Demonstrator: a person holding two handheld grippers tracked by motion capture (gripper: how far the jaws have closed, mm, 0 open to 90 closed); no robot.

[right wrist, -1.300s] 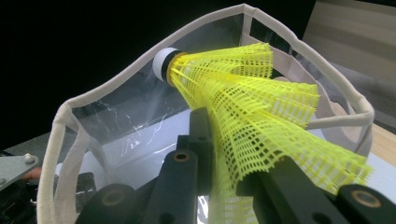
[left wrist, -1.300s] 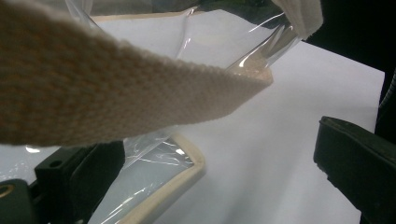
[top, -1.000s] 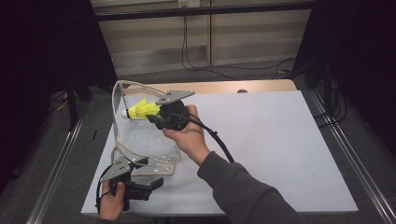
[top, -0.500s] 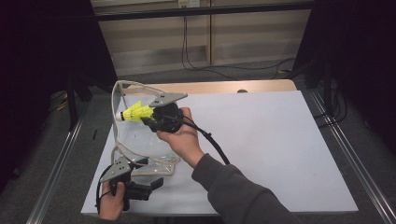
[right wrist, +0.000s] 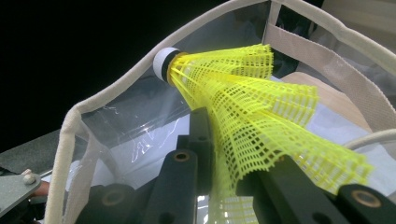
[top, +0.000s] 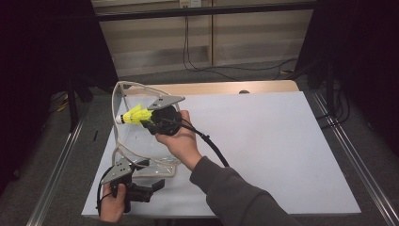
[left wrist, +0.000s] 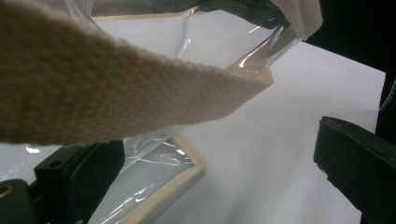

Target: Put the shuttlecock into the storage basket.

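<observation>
Clear plastic bag (top: 141,141), beige woven trim. Right gripper (top: 145,120) pinches yellow mesh shuttlecock (top: 134,114) over its mouth. Left gripper (top: 157,184) gapes low, beside bag.

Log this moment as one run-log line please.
right gripper: shut on yellow shuttlecock | shuttlecock: over clear bag's mouth | left gripper: open, at bag's near edge

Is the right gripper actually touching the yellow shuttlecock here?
Touching. The right gripper view shows the right gripper with its jaws squeezing the shuttlecock by its mesh skirt.
</observation>
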